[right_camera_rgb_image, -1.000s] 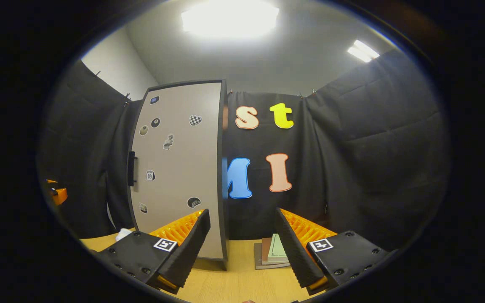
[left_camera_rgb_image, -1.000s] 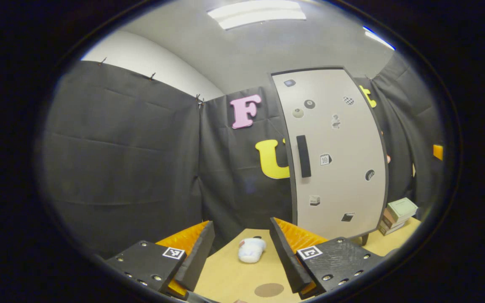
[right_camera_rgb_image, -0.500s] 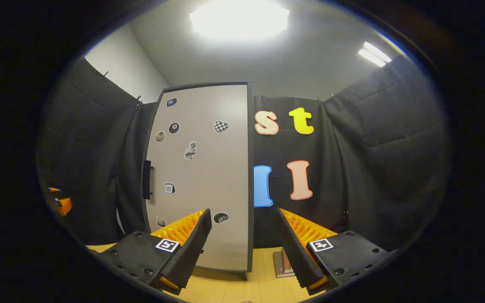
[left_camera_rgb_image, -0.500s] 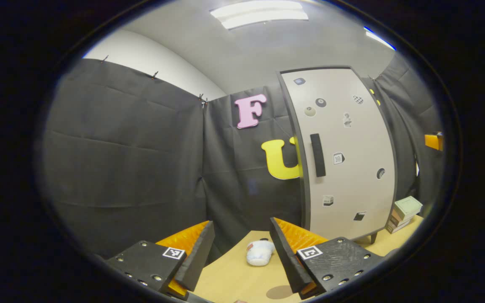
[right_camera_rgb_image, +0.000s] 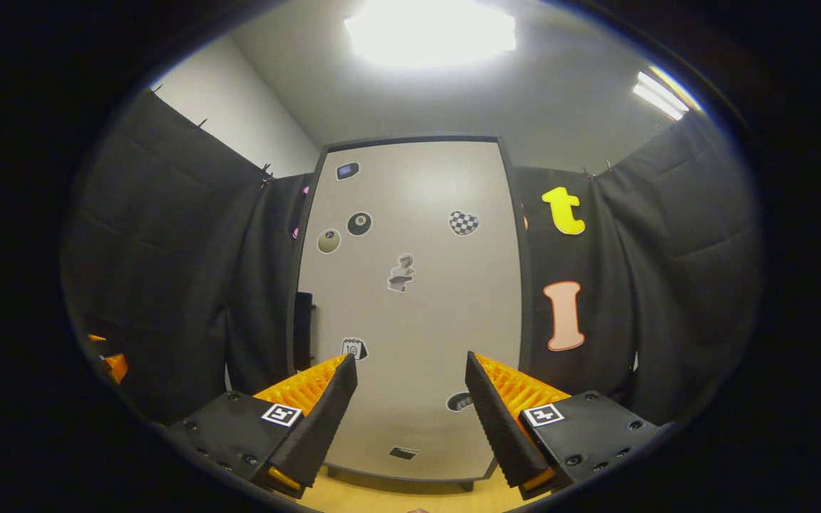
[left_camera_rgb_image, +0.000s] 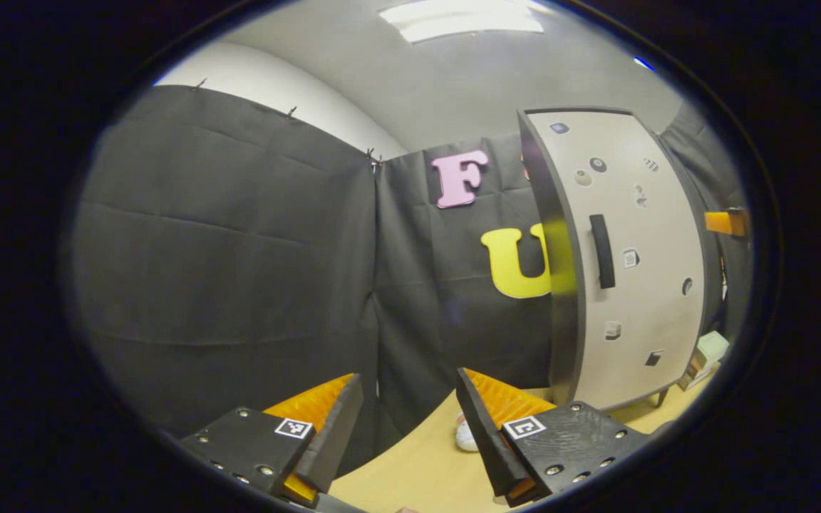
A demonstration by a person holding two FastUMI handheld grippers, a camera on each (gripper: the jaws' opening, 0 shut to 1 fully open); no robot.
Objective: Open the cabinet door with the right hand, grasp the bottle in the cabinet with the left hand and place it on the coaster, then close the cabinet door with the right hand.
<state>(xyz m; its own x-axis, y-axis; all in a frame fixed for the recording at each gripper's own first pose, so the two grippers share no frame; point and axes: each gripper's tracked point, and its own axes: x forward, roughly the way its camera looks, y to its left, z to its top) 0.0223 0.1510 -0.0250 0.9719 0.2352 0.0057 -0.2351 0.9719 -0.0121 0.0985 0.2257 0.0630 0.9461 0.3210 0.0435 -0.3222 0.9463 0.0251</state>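
Since a second ago the right tongs (right_camera_rgb_image: 410,413) have swung round to face the cabinet door (right_camera_rgb_image: 410,299) square on, so it now sits dead ahead of them, shut, with its dark handle (right_camera_rgb_image: 303,331) off to their left. Both pairs are spread wide with nothing between the fingers. From the left tongs (left_camera_rgb_image: 409,427) the same door is off to their right, handle facing them, and a small white thing (left_camera_rgb_image: 465,436) lies on the table (left_camera_rgb_image: 417,470) just past their right finger. Can't see the bottle or coaster.
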